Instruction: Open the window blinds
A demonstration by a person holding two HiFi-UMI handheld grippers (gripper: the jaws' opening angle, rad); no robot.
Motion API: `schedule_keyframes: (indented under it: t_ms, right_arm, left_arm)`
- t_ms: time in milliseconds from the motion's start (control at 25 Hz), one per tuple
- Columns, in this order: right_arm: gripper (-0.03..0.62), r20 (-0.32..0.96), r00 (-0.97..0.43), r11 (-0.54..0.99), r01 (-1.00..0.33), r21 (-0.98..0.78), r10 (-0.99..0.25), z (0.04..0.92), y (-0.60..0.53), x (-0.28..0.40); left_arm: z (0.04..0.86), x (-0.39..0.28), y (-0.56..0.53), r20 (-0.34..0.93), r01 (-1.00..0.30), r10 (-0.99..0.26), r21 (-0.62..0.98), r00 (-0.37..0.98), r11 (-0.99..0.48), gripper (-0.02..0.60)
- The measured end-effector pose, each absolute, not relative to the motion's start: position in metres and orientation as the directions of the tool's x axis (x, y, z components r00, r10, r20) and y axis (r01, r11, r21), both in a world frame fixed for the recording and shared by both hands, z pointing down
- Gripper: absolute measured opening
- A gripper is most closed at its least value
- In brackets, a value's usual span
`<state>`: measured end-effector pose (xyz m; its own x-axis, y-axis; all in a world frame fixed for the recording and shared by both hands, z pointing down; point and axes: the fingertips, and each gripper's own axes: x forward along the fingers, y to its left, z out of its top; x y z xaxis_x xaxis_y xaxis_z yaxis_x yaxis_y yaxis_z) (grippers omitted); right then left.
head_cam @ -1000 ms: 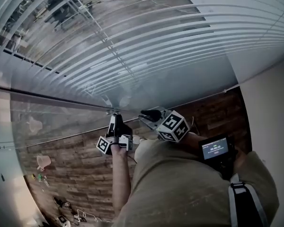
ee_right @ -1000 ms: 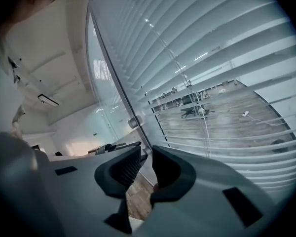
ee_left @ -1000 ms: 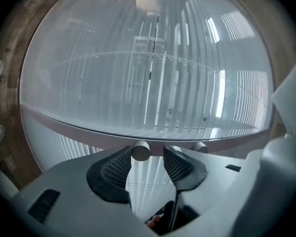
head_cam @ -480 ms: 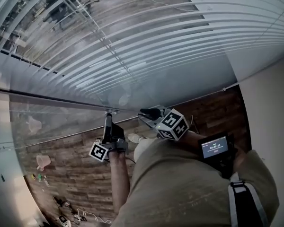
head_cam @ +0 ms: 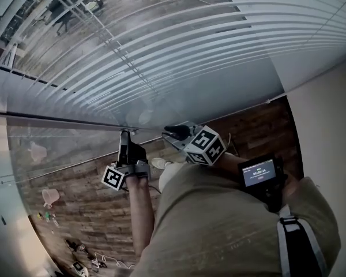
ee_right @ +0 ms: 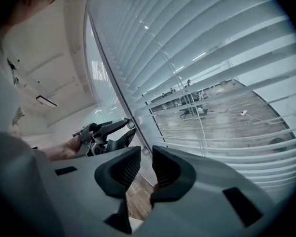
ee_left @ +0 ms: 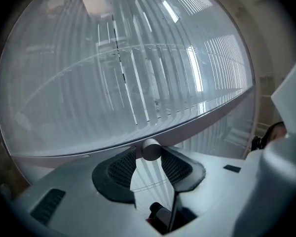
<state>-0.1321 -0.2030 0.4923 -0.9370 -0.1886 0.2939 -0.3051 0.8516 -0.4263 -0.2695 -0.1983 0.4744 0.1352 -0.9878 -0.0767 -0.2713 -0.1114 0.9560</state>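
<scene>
My left tool (head_cam: 126,134), jaws just closing, pinches a small round knob (ee_left: 151,149) at the bottom edge of the blinds (head_cam: 179,45), which fill 12 o'clock. At its 3 o'clock my right tool (head_cam: 169,131) hangs slightly parted and empty, short of the slats.

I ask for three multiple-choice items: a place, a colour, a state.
1. The grey knob is: A on a table; B between the jaws of the left gripper; C on a shelf.
2. The floor is: A brown wood; B green carpet; C white tile.
3. The jaws of the right gripper are: A on a slat; B on a cord; C apart, empty.
B: the jaws, which have just been closing, meet the knob at their tips. A: brown planks show. C: only floor shows in the gap.
</scene>
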Motion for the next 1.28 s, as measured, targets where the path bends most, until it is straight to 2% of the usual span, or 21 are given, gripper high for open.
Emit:
schedule_keyframes:
  t_ms: [480, 1280]
  right_arm:
    - [0.078, 0.300, -0.937, 0.852, -0.301, -0.427, -0.181, 0.4969, -0.2016, -0.1323]
    - [0.078, 0.305, -0.937, 0.853, -0.297, -0.430, -0.172, 0.4967, -0.2010, -0.1335]
  left_arm:
    - [0.4785, -0.2718, -0.1982, -0.097, -0.126, -0.990, 0.986, 0.100, -0.109, 0.165]
    - [0.4773, -0.2714, -0.2001, -0.110, -0.095, -0.988, 0.988, 0.106, -0.120, 0.164]
